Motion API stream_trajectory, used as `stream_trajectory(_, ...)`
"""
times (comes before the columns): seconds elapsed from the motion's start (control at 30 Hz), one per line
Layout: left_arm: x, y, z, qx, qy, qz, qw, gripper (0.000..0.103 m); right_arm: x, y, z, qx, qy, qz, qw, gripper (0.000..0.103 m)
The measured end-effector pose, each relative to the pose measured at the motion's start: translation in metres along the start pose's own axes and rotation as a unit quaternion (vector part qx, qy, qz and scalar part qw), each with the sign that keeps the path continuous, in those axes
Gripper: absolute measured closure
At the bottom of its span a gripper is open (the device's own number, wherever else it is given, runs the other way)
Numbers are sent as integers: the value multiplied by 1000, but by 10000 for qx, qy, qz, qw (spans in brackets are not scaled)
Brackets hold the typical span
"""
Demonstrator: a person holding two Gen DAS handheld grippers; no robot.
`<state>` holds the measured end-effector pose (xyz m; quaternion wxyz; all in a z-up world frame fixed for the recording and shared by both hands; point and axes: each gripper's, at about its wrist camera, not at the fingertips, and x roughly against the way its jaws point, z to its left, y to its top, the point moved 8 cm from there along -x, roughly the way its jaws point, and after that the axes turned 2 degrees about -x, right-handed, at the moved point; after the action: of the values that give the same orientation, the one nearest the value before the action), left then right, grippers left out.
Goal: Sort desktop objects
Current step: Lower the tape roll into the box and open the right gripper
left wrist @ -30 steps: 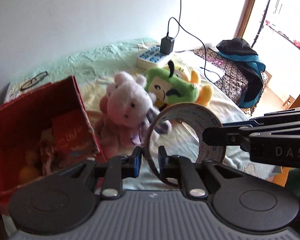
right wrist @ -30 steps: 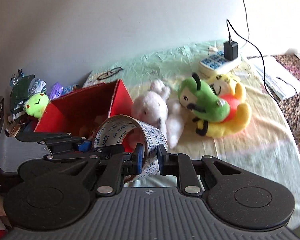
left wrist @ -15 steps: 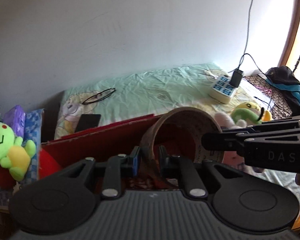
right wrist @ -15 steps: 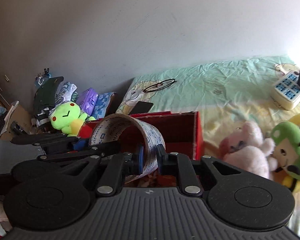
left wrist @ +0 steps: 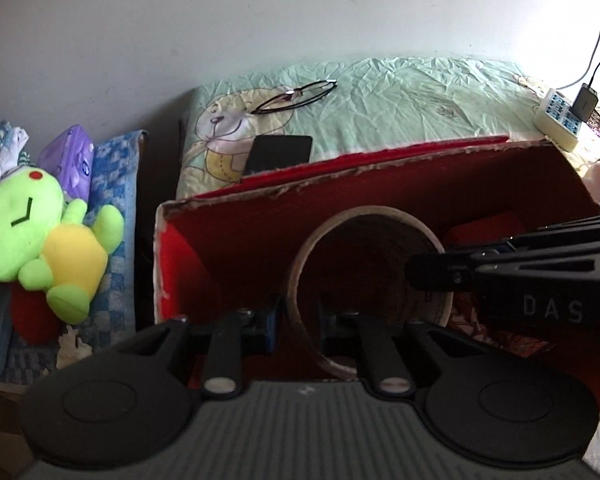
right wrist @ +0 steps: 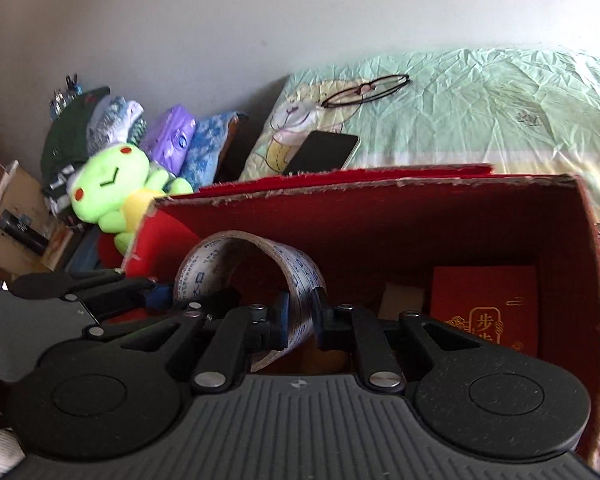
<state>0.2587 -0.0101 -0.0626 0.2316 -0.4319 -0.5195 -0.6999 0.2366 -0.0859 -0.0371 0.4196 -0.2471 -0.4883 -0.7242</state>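
Both grippers hold one roll of tape (left wrist: 332,236) over the open red cardboard box (left wrist: 340,184). My left gripper (left wrist: 298,320) is shut on the roll's left wall. My right gripper (right wrist: 300,314) is shut on the roll's right wall; the roll (right wrist: 296,268) shows printed blue text on its outside. The right gripper's fingers (left wrist: 500,268) reach in from the right in the left wrist view. The roll hangs inside the box opening (right wrist: 420,220), above its floor. A red envelope (right wrist: 484,308) lies in the box's right part.
A green and yellow plush (left wrist: 40,236) lies left of the box on blue cloth. Glasses (left wrist: 296,96) and a black phone (left wrist: 280,152) lie on the green sheet behind the box. A power strip (left wrist: 558,118) sits at the far right.
Both grippers have carried the tape roll left from above the plush toys and down into the red box's opening. The pink and green plush toys have left the view.
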Motion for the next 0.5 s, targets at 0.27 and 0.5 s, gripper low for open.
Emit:
stream_trajectory(0.27, -16, -1, 2, -167, 103, 280, 9994, 92, -30, -3, -11, -310, -103, 770, 9965, 94)
stream_trajectory(0.5, -24, -3, -2, -380, 184, 283, 9987, 90, -40, -3, -18, -517, -103, 885, 9947, 94)
